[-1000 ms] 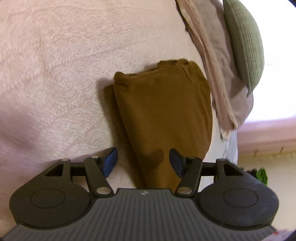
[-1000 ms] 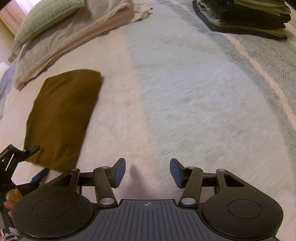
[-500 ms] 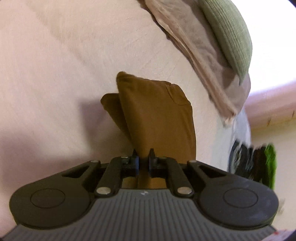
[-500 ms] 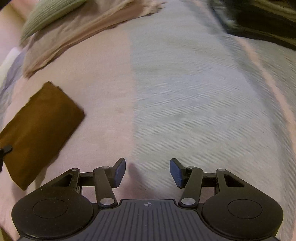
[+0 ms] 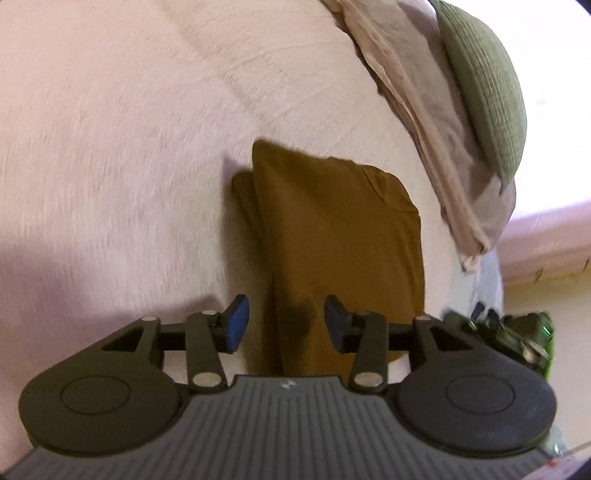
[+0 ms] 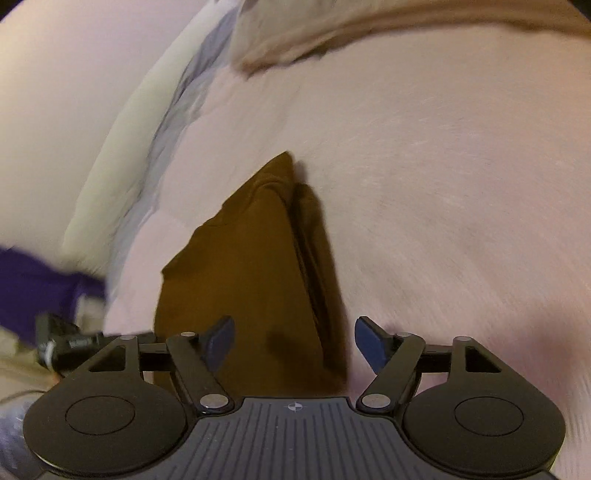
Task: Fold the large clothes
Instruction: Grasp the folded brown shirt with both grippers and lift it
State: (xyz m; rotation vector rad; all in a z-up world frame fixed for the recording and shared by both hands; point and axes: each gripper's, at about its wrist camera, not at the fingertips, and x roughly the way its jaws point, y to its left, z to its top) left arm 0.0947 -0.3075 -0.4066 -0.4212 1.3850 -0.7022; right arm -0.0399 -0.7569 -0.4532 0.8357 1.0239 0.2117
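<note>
In the left wrist view, the left hand-held gripper (image 5: 283, 325) is released, its two blue-padded fingers (image 5: 236, 325) spread wide with nothing between them but air. Below the gap lies the brown garment (image 5: 343, 254), folded into a long, narrow stack on the pink bed cover (image 5: 129, 147); its near end runs under the gripper body and its far end points away, with a lower layer peeking out along its left edge. The fingers stand to either side of the near end, and whether they touch the cloth cannot be told. Beyond the garment, toward the upper right, a beige blanket (image 5: 417, 110) lies bunched, and a green ribbed cushion (image 5: 484, 88) rests on it. At the right edge, blurred dark and green hardware (image 5: 517, 336) shows just past the gripper. In the right wrist view, the right hand-held gripper (image 6: 293, 341) is likewise released, jaws wide apart. The garment (image 6: 251, 280) lies below it, its layered edge on the right side, its near end hidden under the gripper body; the left finger hangs over the cloth and the right finger over the bed cover (image 6: 461, 184) just beside it. At the left edge a purple sleeve (image 6: 37, 291) shows, blurred, near a piece of black hardware (image 6: 62, 341). The blanket (image 6: 388, 33) smears across the top.
</note>
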